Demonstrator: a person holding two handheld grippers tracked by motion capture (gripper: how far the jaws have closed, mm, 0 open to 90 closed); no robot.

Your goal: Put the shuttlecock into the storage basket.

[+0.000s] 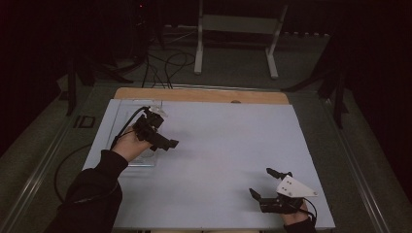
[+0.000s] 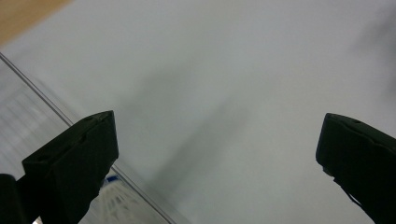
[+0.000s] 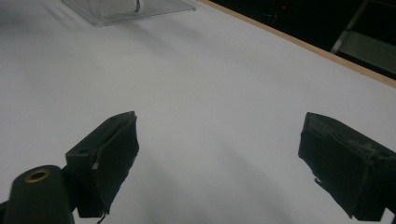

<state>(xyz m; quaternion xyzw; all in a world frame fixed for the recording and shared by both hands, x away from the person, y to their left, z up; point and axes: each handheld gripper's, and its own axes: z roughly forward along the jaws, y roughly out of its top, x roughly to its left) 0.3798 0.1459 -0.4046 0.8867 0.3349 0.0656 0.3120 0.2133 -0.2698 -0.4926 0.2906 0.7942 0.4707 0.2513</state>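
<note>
1. Black jaws of the left gripper [image 1: 163,141] stand wide apart and hold nothing; in the left gripper view bare white sheet lies between them.
2. It hovers over the near-right edge of the clear plastic tray [image 1: 118,112], jaws pointing away from the tray toward the middle of the sheet. Probably just clear of the tray, or lining up to go into it.
3. Clear tray sits at the far-left corner of the white table sheet [image 1: 223,145], by the wooden edge [image 1: 194,94]. Something white with blue print [image 2: 116,198] lies inside it, too blurred to identify.
4. Right gripper [image 1: 267,184] is also wide open and empty, well apart from the tray at the near-right corner of the sheet, low over it. Its view looks across the sheet at the tray [image 3: 126,11]. Looks parked, out of the left hand's way.
5. Person's left hand [image 1: 127,144] and dark sleeve [image 1: 92,194] reach in just beside the tray's near end.
</note>
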